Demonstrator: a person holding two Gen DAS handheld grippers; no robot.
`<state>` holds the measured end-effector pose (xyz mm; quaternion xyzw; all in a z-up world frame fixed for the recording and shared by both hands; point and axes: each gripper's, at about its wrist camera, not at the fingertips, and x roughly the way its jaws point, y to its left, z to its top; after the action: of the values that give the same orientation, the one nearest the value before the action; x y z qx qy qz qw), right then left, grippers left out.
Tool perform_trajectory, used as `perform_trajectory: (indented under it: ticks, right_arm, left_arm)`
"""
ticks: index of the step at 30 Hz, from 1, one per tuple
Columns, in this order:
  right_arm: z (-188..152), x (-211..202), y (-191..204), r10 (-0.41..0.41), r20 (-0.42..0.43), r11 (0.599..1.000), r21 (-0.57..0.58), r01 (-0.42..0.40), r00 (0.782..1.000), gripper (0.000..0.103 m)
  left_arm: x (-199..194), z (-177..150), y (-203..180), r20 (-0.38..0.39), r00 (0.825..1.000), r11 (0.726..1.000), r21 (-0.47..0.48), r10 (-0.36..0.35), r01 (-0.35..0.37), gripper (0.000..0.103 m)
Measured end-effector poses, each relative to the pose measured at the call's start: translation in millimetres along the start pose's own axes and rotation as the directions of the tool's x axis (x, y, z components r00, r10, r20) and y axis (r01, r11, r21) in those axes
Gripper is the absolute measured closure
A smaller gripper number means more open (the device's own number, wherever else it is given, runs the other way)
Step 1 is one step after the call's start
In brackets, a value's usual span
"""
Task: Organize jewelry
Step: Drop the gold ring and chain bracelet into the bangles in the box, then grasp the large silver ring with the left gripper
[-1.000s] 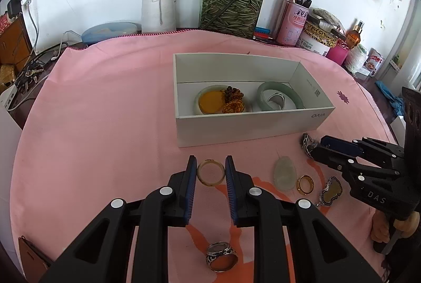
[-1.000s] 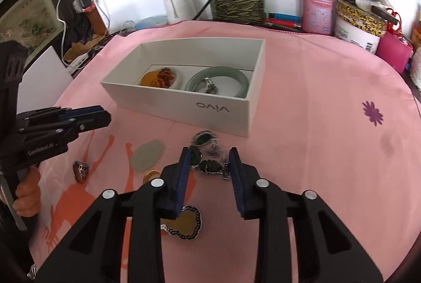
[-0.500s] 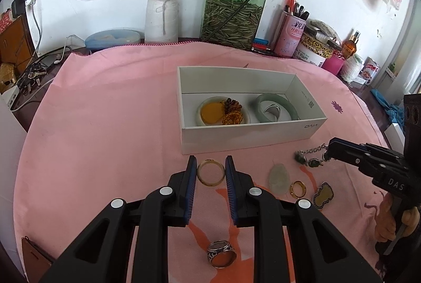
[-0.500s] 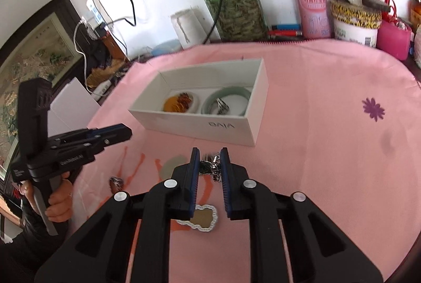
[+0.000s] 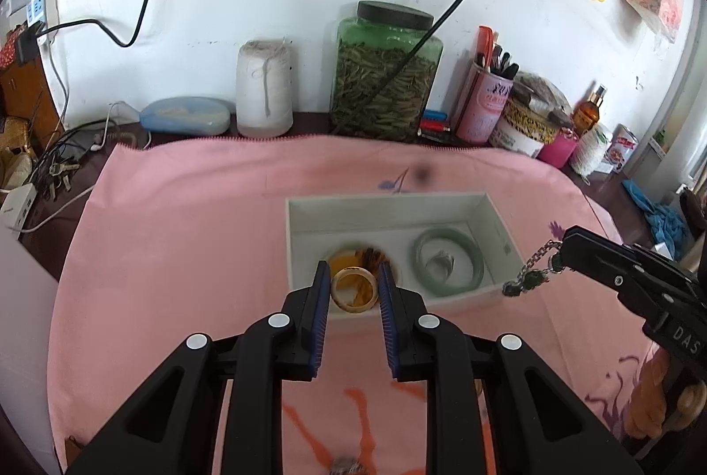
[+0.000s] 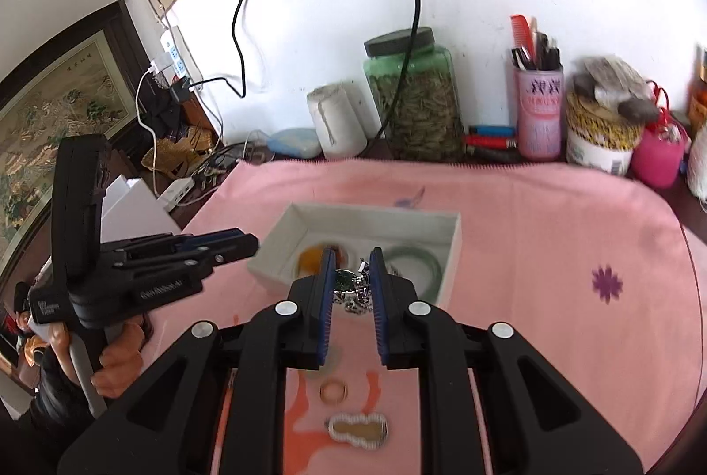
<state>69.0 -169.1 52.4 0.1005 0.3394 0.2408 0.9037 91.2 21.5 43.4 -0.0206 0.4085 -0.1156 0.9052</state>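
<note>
My left gripper [image 5: 353, 289] is shut on a cream-gold bangle [image 5: 355, 291] and holds it in the air over the front left of the white box [image 5: 499, 214]. My right gripper [image 6: 350, 285] is shut on a silver chain with green stones [image 6: 349, 289], which hangs at the box's right front corner in the left wrist view [image 5: 528, 276]. Inside the box lie a green jade bangle [image 5: 448, 263] around a silver ring and an orange dish with amber pieces [image 5: 349, 260].
On the pink cloth [image 6: 552, 254] near me lie a small gold ring [image 6: 333, 392], a gourd-shaped pendant [image 6: 358, 430] and a silver ring [image 5: 347, 466]. A green jar [image 5: 384, 73], thread spool [image 5: 264, 95] and pink cup [image 5: 484, 104] line the wall.
Both grippers have lifted off the cloth and moved over the box. The left one closed on the bangle and raised it; the right one carries the chain higher.
</note>
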Motion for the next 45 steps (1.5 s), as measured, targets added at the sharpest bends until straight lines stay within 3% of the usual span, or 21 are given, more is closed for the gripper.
perform_trajectory:
  ticks: [7, 12, 14, 16, 20, 27, 30, 32, 35, 41, 45]
  right_arm:
    - [8, 43, -13, -0.028, -0.021, 0.999, 0.035, 0.029, 0.999, 0.088]
    - [1, 57, -28, -0.052, -0.049, 0.997, 0.055, 0.055, 0.997, 0.083]
    - [0, 57, -36, -0.023, -0.051, 0.996, 0.089, 0.028, 0.998, 0.074]
    - [1, 56, -40, -0.01, -0.045, 0.994, 0.112, 0.015, 0.999, 0.074]
    - [2, 50, -40, -0.007, -0.031, 0.993, 0.121, 0.01, 1.0, 0.073]
    - [-7, 32, -21, -0.023, -0.031, 0.996, 0.087, 0.025, 0.999, 0.054]
    - [-22, 19, -10, -0.04, -0.057, 0.997, 0.06, 0.043, 0.998, 0.044]
    - [-33, 9, -6, -0.055, -0.058, 0.997, 0.044, 0.058, 0.997, 0.032]
    - [-56, -10, -3, -0.079, -0.049, 0.997, 0.019, 0.08, 0.996, 0.023]
    - [-96, -19, -13, -0.103, -0.049, 0.994, 0.02, 0.105, 0.993, 0.02]
    - [-96, -18, -21, -0.057, -0.061, 0.996, 0.066, 0.061, 0.996, 0.019]
  left_arm:
    - [43, 9, 2, -0.056, 0.998, 0.999, -0.025, 0.019, -0.021, 0.081]
    - [63, 7, 7, -0.084, 0.996, 0.999, -0.041, -0.006, 0.003, 0.081]
    - [66, 5, 8, -0.086, 0.996, 0.999, -0.039, -0.015, 0.011, 0.076]
    - [65, 5, 9, -0.081, 0.997, 0.999, -0.042, -0.014, 0.011, 0.061]
    - [56, 6, 10, -0.067, 0.997, 0.998, -0.055, -0.036, 0.033, 0.059]
    - [27, 0, 12, -0.042, 0.998, 0.996, -0.078, -0.053, 0.05, 0.042]
    - [12, -17, 13, -0.046, 0.998, 0.998, -0.056, -0.035, 0.033, 0.036]
    - [5, -29, 15, -0.055, 0.998, 0.999, -0.044, -0.028, 0.025, 0.036]
    - [-7, -52, 21, -0.072, 0.997, 0.999, -0.041, -0.034, 0.031, 0.036]
    - [-28, -108, 18, -0.123, 0.992, 0.998, 0.053, -0.03, 0.037, 0.036]
    - [-31, -132, 10, -0.142, 0.99, 0.994, 0.108, 0.001, 0.015, 0.038]
